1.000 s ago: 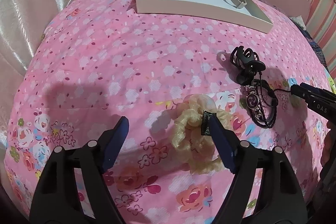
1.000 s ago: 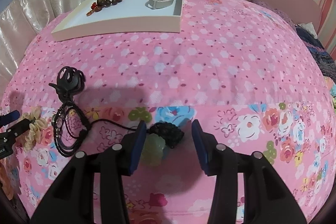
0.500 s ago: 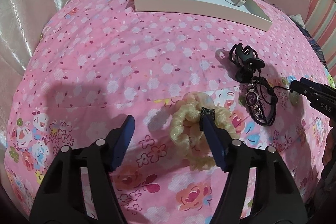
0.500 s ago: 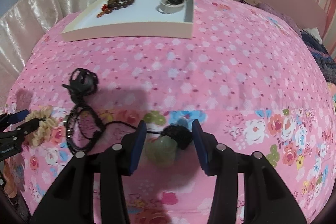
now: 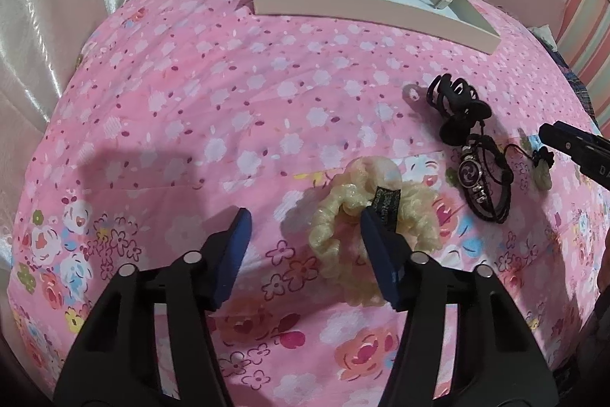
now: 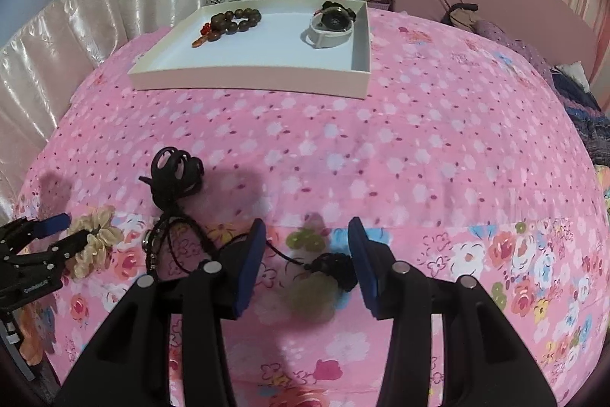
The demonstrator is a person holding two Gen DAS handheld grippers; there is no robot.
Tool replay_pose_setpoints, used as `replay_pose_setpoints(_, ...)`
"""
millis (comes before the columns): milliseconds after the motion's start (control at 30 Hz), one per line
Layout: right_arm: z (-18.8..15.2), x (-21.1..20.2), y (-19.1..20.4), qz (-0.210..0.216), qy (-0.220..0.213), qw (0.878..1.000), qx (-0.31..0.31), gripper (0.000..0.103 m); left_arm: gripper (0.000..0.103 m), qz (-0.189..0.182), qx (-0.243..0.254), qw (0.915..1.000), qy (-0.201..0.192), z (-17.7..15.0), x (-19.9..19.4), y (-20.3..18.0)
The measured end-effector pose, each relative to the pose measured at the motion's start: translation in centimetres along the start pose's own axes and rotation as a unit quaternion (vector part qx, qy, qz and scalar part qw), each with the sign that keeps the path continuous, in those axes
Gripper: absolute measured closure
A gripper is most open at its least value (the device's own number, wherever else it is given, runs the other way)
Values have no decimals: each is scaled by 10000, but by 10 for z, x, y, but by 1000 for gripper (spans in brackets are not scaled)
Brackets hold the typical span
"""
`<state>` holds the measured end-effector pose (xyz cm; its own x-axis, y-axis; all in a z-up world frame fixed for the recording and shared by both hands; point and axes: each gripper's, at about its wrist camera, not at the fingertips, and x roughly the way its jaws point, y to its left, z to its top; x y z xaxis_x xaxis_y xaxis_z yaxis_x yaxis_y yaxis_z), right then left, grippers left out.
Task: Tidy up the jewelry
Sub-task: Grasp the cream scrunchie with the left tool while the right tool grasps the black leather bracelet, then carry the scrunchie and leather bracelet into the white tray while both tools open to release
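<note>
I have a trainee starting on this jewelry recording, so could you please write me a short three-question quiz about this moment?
1. True or false: the white tray already holds a brown bead bracelet and a watch.
2. Which item lies between the fingers of the left gripper? A) black hair claw B) cream scrunchie C) watch
3. Fill in: the green pendant between the right gripper fingers hangs on a black ____ that runs toward the black bracelets.

Key
1. True.
2. B: the cream scrunchie; the jaws are closing around part of it. The black hair claw lies on the pink bedspread beyond.
3. Cord.
</note>
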<state>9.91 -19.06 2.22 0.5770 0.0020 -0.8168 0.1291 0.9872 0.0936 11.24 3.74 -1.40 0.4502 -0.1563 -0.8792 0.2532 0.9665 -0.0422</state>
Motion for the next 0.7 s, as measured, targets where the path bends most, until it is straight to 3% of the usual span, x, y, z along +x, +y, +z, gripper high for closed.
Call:
replay_pose_setpoints(267,-8,19,46,267,192,9983,-478,58,74,135,65,9999,10,0,3,-1)
replay_pose_setpoints(367,-9,30,51,272,306,9977,-534,68,81,148,96,9998,-14,2,4,-2)
replay_pose_setpoints(433,-10,34,52,307,343,9976,-520,73,94,147,95,9998,-27,4,5,-3)
replay_pose_setpoints(467,-11,34,53,310,315,9975,-543,75,95,142,104,9998,-32,5,5,-4)
replay_pose_setpoints(533,-11,34,53,374,294,9973,-562,90,97,173,145,9997,-92,7,5,-6)
replay_pose_setpoints(700,-5,28,45,453,125,9980,-414,92,98,170,193,9992,-313,18,-5,-9)
